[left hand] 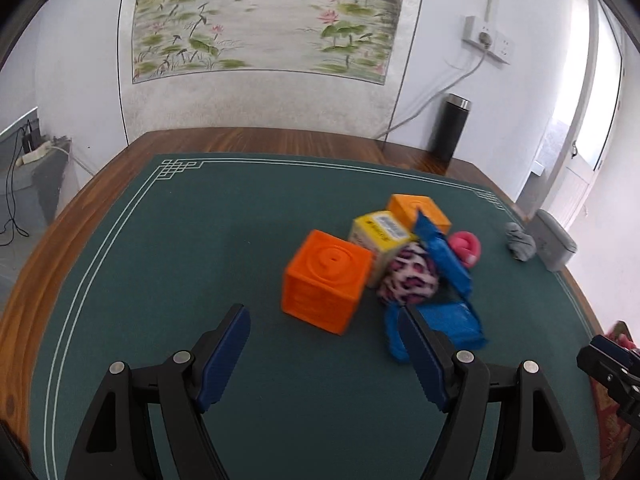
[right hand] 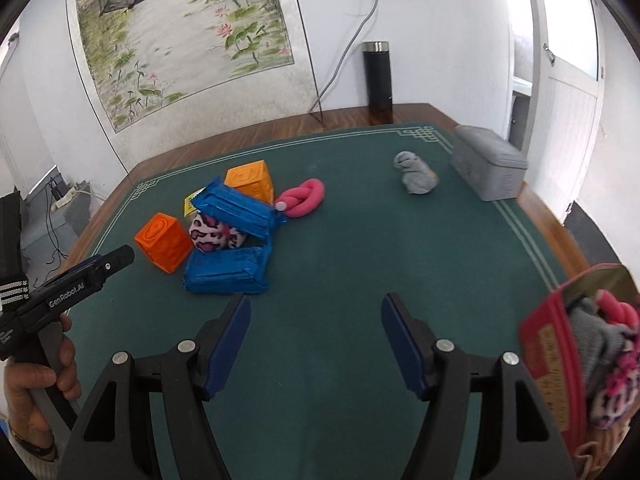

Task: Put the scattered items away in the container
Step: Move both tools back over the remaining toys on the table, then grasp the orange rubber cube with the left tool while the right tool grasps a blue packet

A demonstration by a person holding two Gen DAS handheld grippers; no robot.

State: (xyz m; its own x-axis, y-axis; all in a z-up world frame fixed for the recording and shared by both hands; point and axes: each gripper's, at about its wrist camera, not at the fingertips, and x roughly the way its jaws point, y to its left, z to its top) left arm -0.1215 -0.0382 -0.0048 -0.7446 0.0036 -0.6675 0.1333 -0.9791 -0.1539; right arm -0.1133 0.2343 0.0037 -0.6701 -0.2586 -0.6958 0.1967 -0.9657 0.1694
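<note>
Left gripper [left hand: 324, 320] and right gripper [right hand: 316, 312] gaping, gripping nothing. "GenRobot.AI" reading on the left tool (lower left). Toy pile [right hand: 224, 232] sitting centre-left; yellow box [left hand: 380, 236] label blurred. Red container [right hand: 560, 344] cut off, right edge.

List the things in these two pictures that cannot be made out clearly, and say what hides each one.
- Red container: right wrist view, cut off by the picture edge and blurred; its contents cannot be counted.
- Yellow box: right wrist view, mostly hidden behind the upper blue packet; its label in the left wrist view is blurred.
- Lower blue packet: left wrist view, partly covered by the left gripper.
- Right gripper: left wrist view, cut by the edge.
</note>
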